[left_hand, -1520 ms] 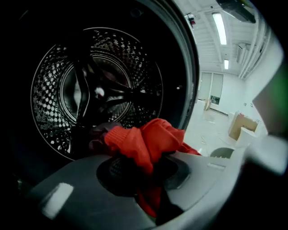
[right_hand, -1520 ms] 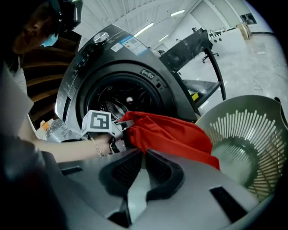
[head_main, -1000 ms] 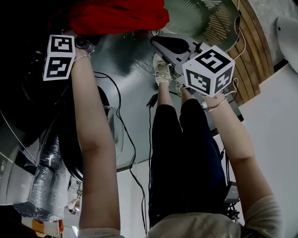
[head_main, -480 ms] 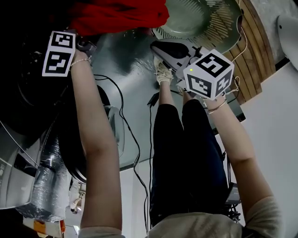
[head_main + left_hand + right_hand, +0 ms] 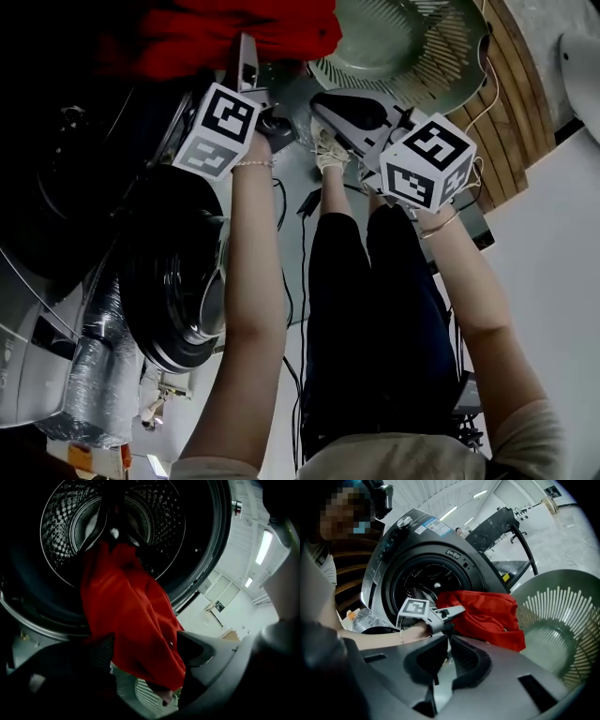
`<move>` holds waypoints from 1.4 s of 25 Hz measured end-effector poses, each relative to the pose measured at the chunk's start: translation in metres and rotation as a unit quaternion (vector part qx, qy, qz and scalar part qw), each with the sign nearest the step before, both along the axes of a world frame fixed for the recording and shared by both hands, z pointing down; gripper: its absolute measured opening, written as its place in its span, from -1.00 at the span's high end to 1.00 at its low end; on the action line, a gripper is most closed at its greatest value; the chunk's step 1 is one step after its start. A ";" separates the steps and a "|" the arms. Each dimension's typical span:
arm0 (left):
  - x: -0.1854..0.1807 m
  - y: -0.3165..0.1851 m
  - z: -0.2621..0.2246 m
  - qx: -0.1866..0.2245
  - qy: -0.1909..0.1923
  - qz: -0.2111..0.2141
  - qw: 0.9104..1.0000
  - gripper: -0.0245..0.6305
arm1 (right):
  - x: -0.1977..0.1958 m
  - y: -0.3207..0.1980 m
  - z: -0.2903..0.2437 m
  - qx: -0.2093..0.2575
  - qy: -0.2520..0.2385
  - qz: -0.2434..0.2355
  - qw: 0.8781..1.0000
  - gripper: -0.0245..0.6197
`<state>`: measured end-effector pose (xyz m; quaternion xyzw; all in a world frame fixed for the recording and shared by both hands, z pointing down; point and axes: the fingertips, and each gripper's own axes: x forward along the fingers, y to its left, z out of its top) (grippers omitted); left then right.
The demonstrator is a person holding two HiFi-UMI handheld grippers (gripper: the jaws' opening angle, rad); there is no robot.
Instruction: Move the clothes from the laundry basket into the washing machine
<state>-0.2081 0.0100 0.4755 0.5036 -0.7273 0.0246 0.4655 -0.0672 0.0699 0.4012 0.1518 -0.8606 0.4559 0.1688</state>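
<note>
The washing machine (image 5: 417, 550) fills the left half of the right gripper view. In the head view its front is almost black at upper left and hard to make out. The laundry basket (image 5: 562, 620) is cut off by the right edge. The red garment (image 5: 131, 620) hangs out of the mouth of the drum (image 5: 161, 513), centre frame, with its upper end lost in the dark inside. The left gripper (image 5: 145, 641) has just been opening its jaws; they stand wide with the cloth between them, not pressed. The right gripper (image 5: 446, 641) has its jaws together on nothing.
</note>
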 end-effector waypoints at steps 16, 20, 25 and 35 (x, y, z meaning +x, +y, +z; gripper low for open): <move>-0.043 -0.039 -0.038 0.072 -0.140 0.035 0.987 0.70 | -0.003 -0.009 -0.002 0.002 -0.005 -0.005 1.000 0.85; -0.100 -0.068 -0.080 0.130 -0.193 0.016 0.972 0.69 | -0.005 -0.008 -0.004 -0.001 -0.013 -0.001 1.000 0.85; -0.149 -0.096 -0.084 0.132 -0.209 -0.023 0.969 0.67 | -0.003 -0.005 -0.002 -0.003 -0.013 -0.008 1.000 0.85; -0.116 -0.041 -0.070 0.086 -0.125 -0.079 0.985 0.09 | 0.005 0.009 0.000 -0.010 0.000 -0.010 1.000 0.85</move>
